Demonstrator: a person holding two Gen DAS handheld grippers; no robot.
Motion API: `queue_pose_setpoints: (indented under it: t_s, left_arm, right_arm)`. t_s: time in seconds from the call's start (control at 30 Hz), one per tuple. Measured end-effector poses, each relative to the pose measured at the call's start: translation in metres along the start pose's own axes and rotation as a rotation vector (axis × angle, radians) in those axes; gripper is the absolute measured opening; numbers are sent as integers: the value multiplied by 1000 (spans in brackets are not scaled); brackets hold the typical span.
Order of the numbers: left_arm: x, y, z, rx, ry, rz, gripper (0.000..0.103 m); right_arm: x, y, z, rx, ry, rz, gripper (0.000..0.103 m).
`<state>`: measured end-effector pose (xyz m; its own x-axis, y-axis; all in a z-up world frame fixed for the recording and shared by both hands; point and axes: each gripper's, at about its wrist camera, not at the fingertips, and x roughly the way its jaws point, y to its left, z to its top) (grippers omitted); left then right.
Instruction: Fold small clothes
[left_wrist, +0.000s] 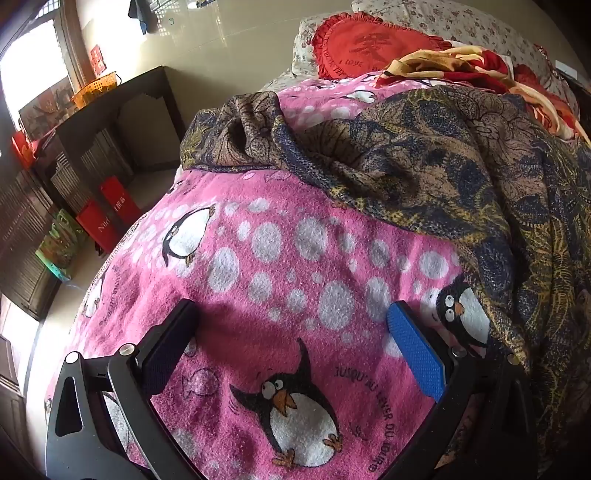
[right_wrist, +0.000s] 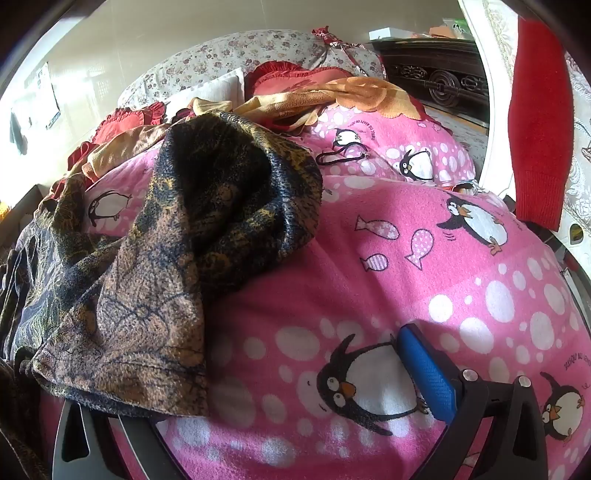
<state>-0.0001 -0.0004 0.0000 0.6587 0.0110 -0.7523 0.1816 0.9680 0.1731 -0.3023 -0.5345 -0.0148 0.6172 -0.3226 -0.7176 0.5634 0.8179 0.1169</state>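
A brown, navy and gold patterned garment (left_wrist: 424, 155) lies crumpled on a pink penguin blanket (left_wrist: 280, 258). In the left wrist view it spreads across the upper right. My left gripper (left_wrist: 291, 332) is open and empty over bare blanket, its right finger close to the garment's edge. In the right wrist view the garment (right_wrist: 155, 266) fills the left half, and its hem drapes over my right gripper's left finger, which is hidden. My right gripper (right_wrist: 295, 354) is open, with its blue right pad (right_wrist: 428, 373) showing over the blanket (right_wrist: 443, 266).
A red heart cushion (left_wrist: 365, 48), an orange-red blanket (left_wrist: 461, 70) and floral pillows (right_wrist: 236, 55) lie at the bed's head. A dark shelf (left_wrist: 110, 122) with an orange basket, and red bags (left_wrist: 107, 218), stand left of the bed. A red cloth (right_wrist: 539, 122) hangs at right.
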Motion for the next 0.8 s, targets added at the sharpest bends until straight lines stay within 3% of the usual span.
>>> queue_pose_setpoints:
  t_s: [0.8]
  left_arm:
    - [0,0,0,-2,0,-3,103]
  right_arm:
    - [0,0,0,2,-3,0,103]
